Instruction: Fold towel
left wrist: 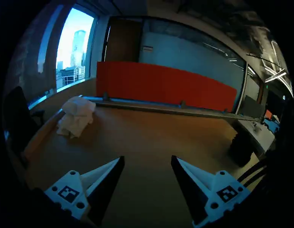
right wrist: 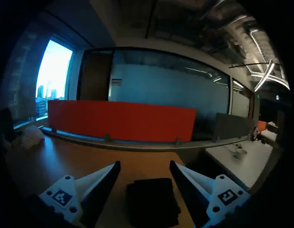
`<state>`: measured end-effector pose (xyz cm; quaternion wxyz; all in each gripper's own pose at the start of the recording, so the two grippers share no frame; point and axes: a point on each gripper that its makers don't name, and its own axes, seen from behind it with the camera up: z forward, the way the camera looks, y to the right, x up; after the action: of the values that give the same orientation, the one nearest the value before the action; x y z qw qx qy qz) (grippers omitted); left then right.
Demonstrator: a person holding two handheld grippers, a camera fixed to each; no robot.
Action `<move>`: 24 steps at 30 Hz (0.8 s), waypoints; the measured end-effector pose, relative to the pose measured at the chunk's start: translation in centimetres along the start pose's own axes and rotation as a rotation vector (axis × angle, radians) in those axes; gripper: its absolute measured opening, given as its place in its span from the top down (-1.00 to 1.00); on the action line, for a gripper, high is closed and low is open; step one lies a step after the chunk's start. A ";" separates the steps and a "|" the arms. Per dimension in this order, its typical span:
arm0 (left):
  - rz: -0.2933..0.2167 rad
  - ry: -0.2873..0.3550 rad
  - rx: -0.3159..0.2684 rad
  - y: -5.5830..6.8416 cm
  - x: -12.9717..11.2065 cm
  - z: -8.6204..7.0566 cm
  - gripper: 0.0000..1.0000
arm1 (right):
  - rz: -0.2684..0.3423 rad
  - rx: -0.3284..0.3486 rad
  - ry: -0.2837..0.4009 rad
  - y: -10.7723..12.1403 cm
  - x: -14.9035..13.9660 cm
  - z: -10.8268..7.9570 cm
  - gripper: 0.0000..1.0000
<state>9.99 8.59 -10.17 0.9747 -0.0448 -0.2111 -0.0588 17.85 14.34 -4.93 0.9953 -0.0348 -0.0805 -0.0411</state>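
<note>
Wooden desk [left wrist: 147, 140] runs wide in both views, with a red divider [left wrist: 166, 85] along its far edge and a bright window [left wrist: 73, 49] at the left. A white towel [left wrist: 76, 116] lies in a loose heap near the far left corner of the desk, well apart from both tools.

The left gripper [left wrist: 147, 157] hangs over bare wood with its fingers spread wide and nothing between them. The right gripper [right wrist: 145, 162] is also wide and empty. Below it, a dark folded cloth [right wrist: 152, 199] lies flat on the desk; it is too dark to tell whether it is a towel.

I judge the step in hand is to reach the white heap. It is better to look for a free corner or hem than to pinch the thick middle, which would lift the whole lump. The middle of the desk gives room to spread the towel flat first. The dark stack should stay outside the path.
</note>
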 end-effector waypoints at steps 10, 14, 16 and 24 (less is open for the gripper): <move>0.018 0.161 0.027 -1.9 6.7 1.2 -0.81 | 0.009 0.040 -0.003 -2.3 0.6 0.0 -1.00; 0.050 0.225 0.042 -2.7 9.4 1.5 -0.81 | 0.017 0.053 0.009 -3.3 1.7 0.1 -1.00; 0.061 0.243 0.043 -3.0 10.3 1.7 -0.81 | 0.020 0.062 0.013 -4.0 2.1 0.2 -1.00; 0.076 0.286 0.041 -4.0 12.3 2.8 -0.81 | 0.034 0.094 0.035 -7.3 4.2 0.8 -1.00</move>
<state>19.42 3.74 -2.30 0.9970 -0.0241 -0.0692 -0.0231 21.27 6.87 -3.02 0.9977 0.0111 -0.0641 -0.0211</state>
